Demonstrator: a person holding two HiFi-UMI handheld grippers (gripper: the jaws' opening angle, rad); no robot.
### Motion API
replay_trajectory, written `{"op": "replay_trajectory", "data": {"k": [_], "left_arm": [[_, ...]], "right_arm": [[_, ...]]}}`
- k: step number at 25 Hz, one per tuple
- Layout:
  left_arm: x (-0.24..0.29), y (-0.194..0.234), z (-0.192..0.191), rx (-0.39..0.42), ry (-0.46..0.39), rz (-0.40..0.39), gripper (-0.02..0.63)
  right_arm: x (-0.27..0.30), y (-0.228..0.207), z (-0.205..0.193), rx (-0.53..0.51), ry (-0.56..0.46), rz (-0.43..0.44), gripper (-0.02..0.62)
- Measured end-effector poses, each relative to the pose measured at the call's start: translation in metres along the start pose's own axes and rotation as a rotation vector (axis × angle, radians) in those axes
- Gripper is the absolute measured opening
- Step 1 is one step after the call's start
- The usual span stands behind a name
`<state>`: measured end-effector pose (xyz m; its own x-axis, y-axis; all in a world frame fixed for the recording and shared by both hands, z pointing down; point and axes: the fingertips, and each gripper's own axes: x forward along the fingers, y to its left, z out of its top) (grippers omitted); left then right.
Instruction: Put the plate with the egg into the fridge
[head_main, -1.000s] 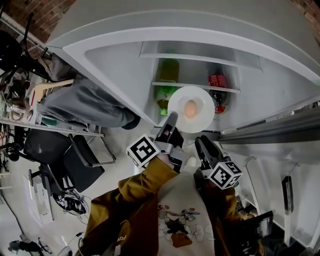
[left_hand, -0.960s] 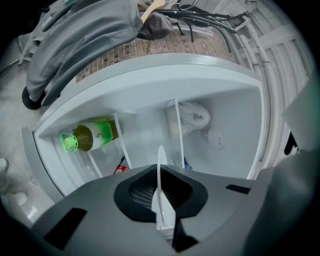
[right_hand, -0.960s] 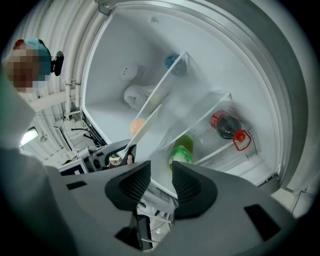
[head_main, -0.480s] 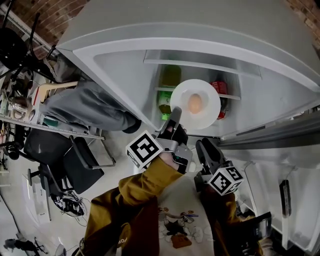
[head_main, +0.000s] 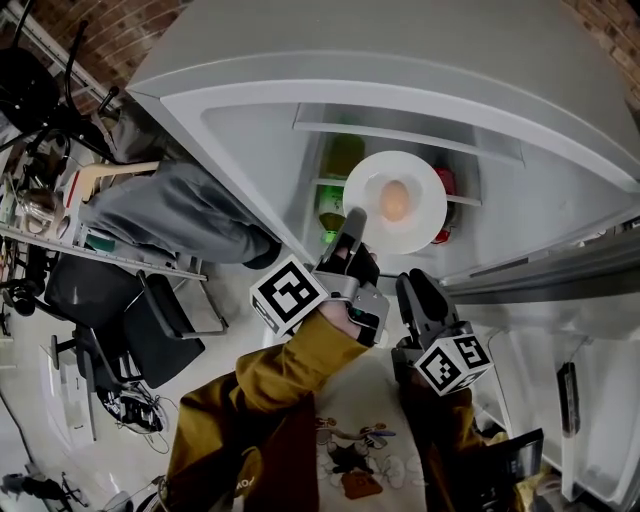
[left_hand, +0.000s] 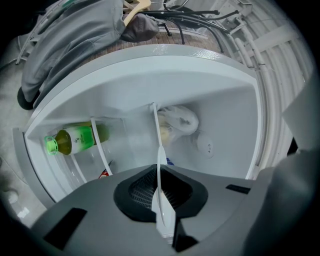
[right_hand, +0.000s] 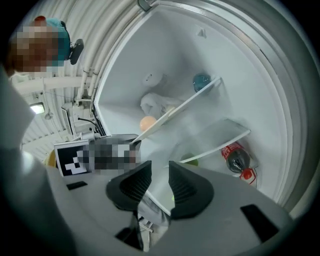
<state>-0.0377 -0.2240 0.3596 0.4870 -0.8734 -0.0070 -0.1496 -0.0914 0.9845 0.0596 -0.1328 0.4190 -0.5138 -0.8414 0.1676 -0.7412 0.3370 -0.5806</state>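
Observation:
A white plate (head_main: 420, 215) with a brown egg (head_main: 394, 200) on it hangs in front of the open fridge (head_main: 250, 150). My left gripper (head_main: 353, 222) is shut on the plate's near rim. In the left gripper view the plate (left_hand: 158, 145) shows edge-on, pinched between the jaws of the left gripper (left_hand: 161, 200). My right gripper (head_main: 412, 285) is lower and to the right, apart from the plate. In the right gripper view its pads (right_hand: 185, 187) stand a little apart with nothing between them, and the egg (right_hand: 148, 122) shows beyond on the tilted plate (right_hand: 175, 114).
Inside the fridge are a green bottle (left_hand: 75, 139), a red-capped cola bottle (right_hand: 237, 160), a white bag (left_hand: 180, 120) and glass shelves (right_hand: 220, 137). The fridge door (head_main: 560, 330) stands open at the right. A person's grey-trousered leg (head_main: 170, 210) and a black chair (head_main: 130, 320) are at the left.
Both grippers have risen. The plate with the egg has moved up in the head view, from the lower shelf's level toward the shelf above.

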Motion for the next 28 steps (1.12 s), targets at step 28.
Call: {"op": "replay_trajectory", "data": {"k": [28], "left_arm": [[0.034,-0.013,0.048,0.0,-0.113,0.062,0.02]], "right_arm": [[0.001,0.02,0.018,-0.024,-0.025,0.05,0.006]]}}
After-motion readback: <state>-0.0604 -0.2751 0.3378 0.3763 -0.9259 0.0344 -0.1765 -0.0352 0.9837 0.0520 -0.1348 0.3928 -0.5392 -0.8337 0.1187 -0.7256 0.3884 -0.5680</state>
